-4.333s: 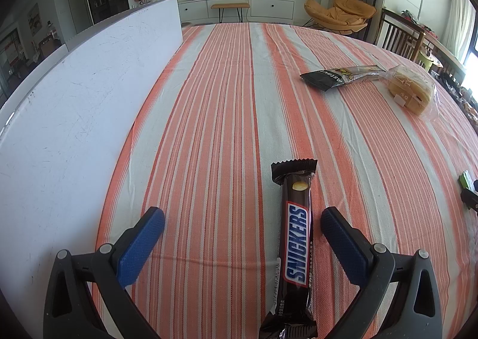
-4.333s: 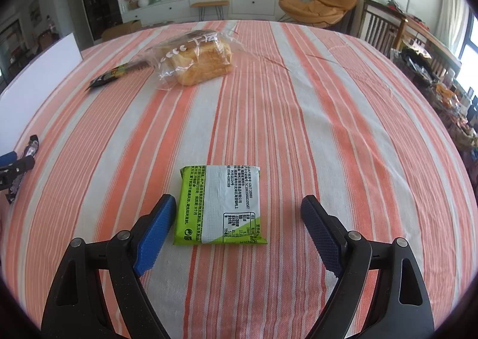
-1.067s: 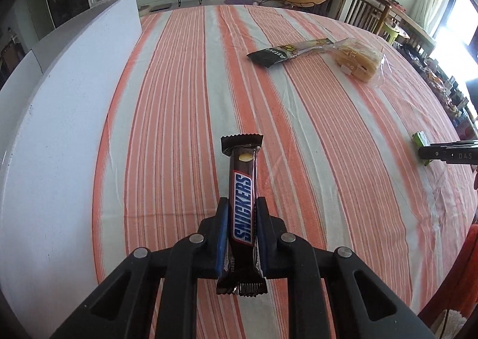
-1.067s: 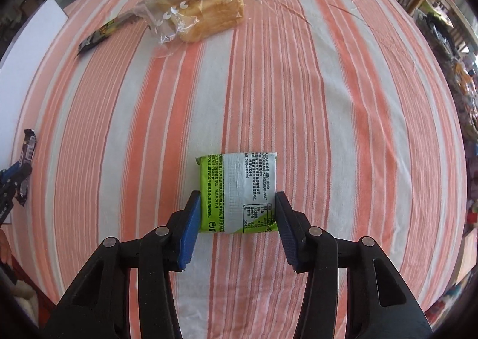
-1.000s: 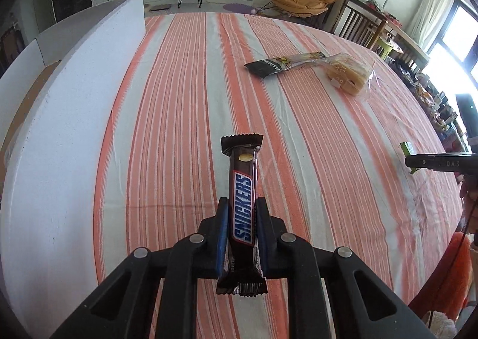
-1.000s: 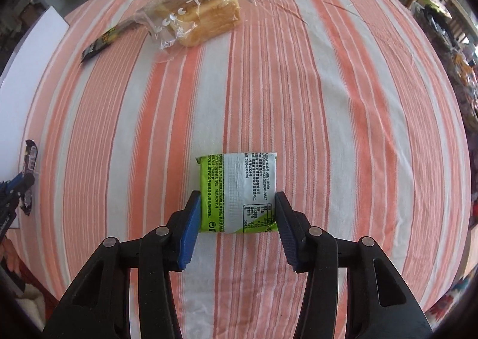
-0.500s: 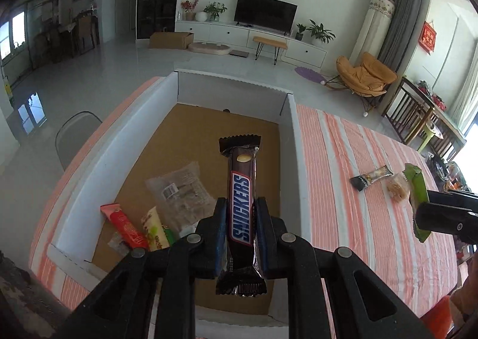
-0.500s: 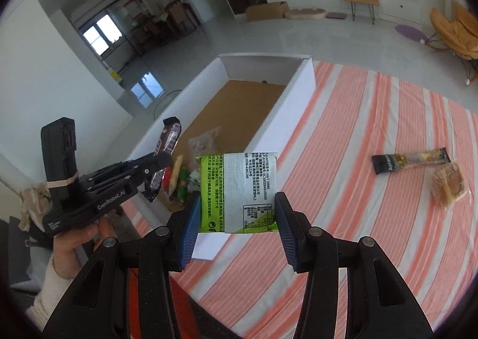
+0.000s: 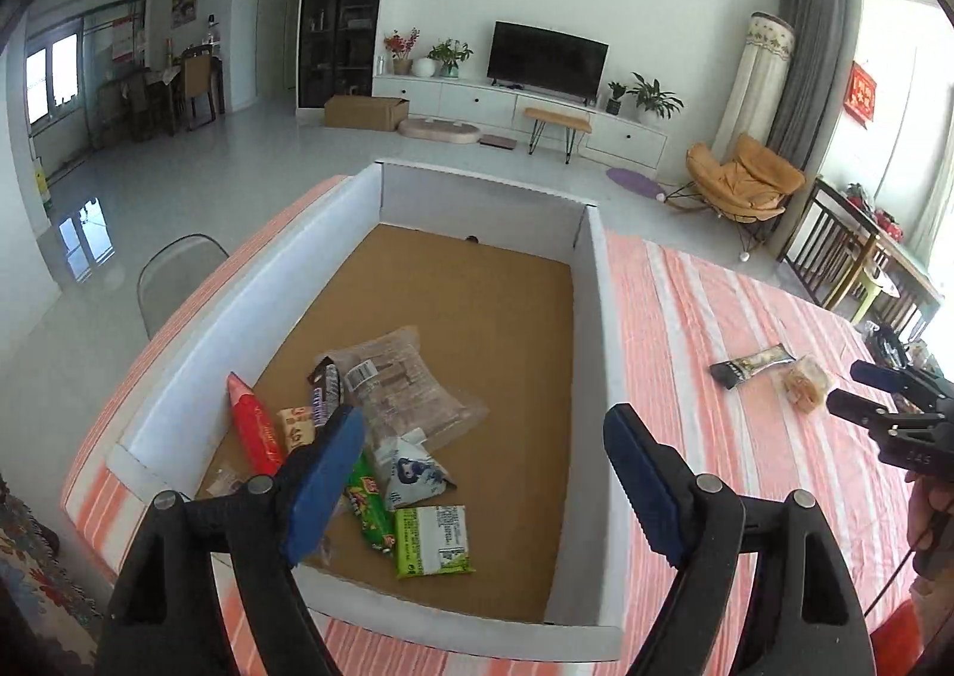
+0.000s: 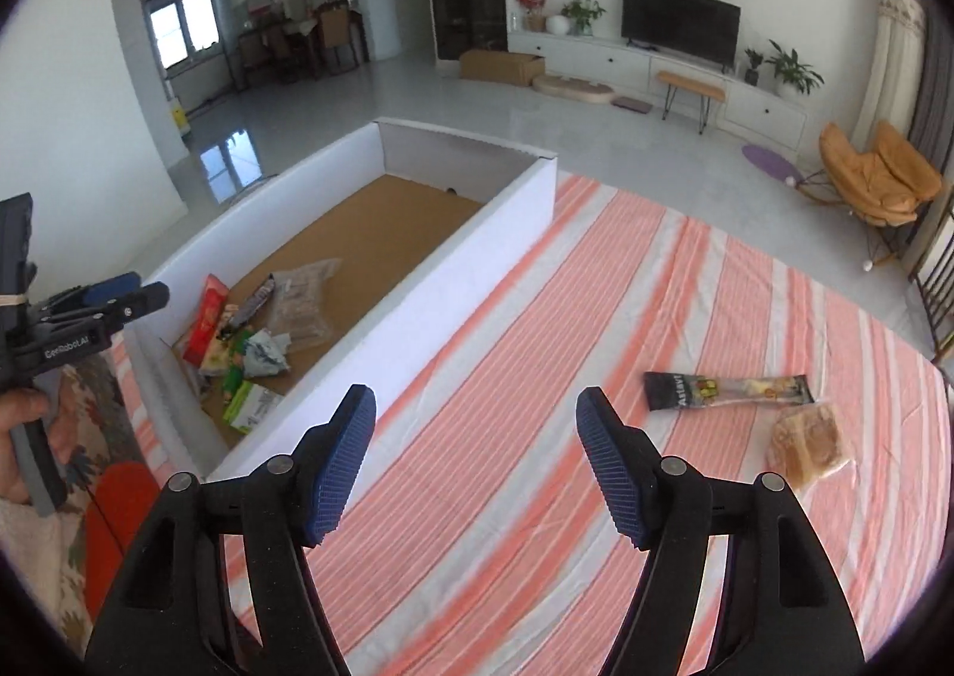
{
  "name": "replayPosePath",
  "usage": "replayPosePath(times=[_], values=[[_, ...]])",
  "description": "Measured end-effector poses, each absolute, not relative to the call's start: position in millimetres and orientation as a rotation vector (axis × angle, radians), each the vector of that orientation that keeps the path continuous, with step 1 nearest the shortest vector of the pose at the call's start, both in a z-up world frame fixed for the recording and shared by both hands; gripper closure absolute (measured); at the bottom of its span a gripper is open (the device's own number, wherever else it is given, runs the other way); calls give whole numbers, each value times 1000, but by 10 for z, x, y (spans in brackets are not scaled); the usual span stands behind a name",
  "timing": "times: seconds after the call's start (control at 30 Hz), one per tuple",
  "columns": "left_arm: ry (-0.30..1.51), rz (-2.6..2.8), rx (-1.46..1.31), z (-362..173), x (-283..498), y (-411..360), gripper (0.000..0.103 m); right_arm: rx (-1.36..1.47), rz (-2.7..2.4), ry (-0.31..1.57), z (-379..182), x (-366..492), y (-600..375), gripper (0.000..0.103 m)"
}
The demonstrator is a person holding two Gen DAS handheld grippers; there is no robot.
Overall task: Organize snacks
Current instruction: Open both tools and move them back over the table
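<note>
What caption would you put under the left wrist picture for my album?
Open left gripper above a white box holding snacks, including a green packet; two snacks wait on the striped tablecloth.

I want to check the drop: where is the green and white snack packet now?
In the left wrist view, the green and white snack packet lies inside the white cardboard box, near its front wall.

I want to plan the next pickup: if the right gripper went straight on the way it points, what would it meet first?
Probably the bare striped tablecloth. The right gripper is open, and the dark snack bar lies off to its right; depth is uncertain.
</note>
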State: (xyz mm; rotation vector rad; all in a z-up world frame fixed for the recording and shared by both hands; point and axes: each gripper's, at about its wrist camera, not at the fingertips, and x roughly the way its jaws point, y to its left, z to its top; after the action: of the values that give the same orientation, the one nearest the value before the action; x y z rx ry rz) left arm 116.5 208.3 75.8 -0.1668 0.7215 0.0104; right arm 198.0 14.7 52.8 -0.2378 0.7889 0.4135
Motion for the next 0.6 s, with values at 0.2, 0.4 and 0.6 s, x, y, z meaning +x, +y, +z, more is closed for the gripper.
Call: replayPosePath(times=[0.2, 0.4, 0.6], values=[[774, -292, -52, 616, 1216, 708, 3, -269, 79, 894, -382, 1893, -1377, 28], [945, -395, 96, -264, 1489, -461, 4, -116, -57, 929, -755, 1625, -2290, 28], [966, -367, 184, -737, 1699, -851, 4, 42, -67, 884, -892, 1504, -2575, 25]])
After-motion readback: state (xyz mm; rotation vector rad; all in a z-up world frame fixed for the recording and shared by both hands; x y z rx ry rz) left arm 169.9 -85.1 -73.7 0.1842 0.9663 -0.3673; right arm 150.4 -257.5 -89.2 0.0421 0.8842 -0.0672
